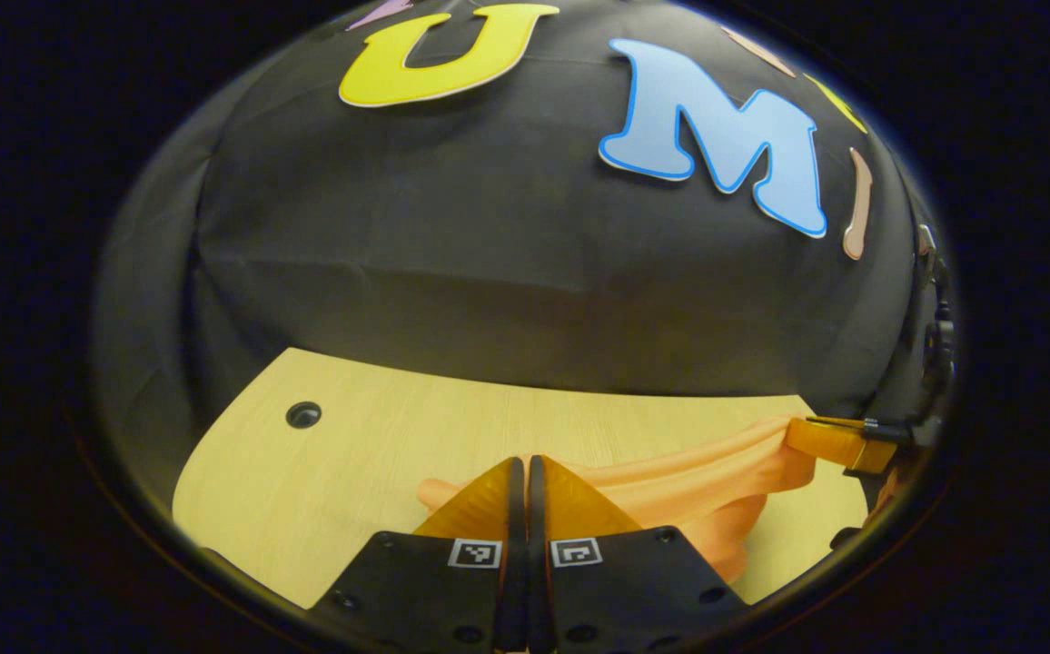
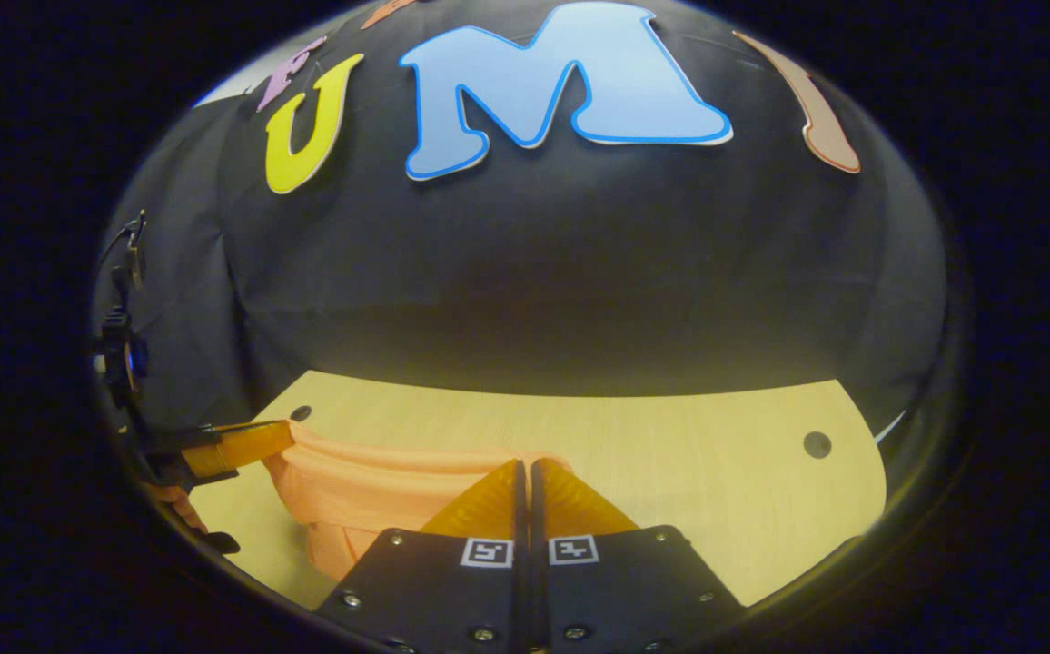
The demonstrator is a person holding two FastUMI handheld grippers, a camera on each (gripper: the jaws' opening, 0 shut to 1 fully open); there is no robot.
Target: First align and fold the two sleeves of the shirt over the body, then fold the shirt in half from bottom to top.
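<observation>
Left gripper view: orange shirt (image 1: 670, 490) bunched and stretched just beyond the left gripper (image 1: 525, 477), running from the fingertips off to the right, lifted in a taut band above the table (image 1: 334, 472). Fingers (image 1: 489, 504) pressed together with hardly a gap, the cloth's edge meeting them at the tips; clenched on the shirt, as far as can be seen. Far right of the claw, the right gripper (image 1: 838, 440) seen side-on, pinching the other end of the stretched band. A fold of the cloth hanging down below the band, to the right of the claw, reaching toward the table. Ahead and to the left, a small dark hole (image 1: 303, 415) in the pale wooden top, well apart from the cloth. Black cloth wall (image 1: 525, 263) rising behind the table's far edge.

Right gripper view: shirt (image 2: 371, 495) again just in front of the right gripper (image 2: 525, 477) and spreading left from it, sagging in folds toward the table (image 2: 698, 481). Fingers (image 2: 570, 504) closed tight, fabric touching the tips on the left side; gripped on the shirt. Far left, the left gripper (image 2: 243, 445) clamped on the other end. Right of the claw, bare tabletop with a dark hole (image 2: 817, 444) near the edge. Black wall (image 2: 579, 272) behind.
</observation>
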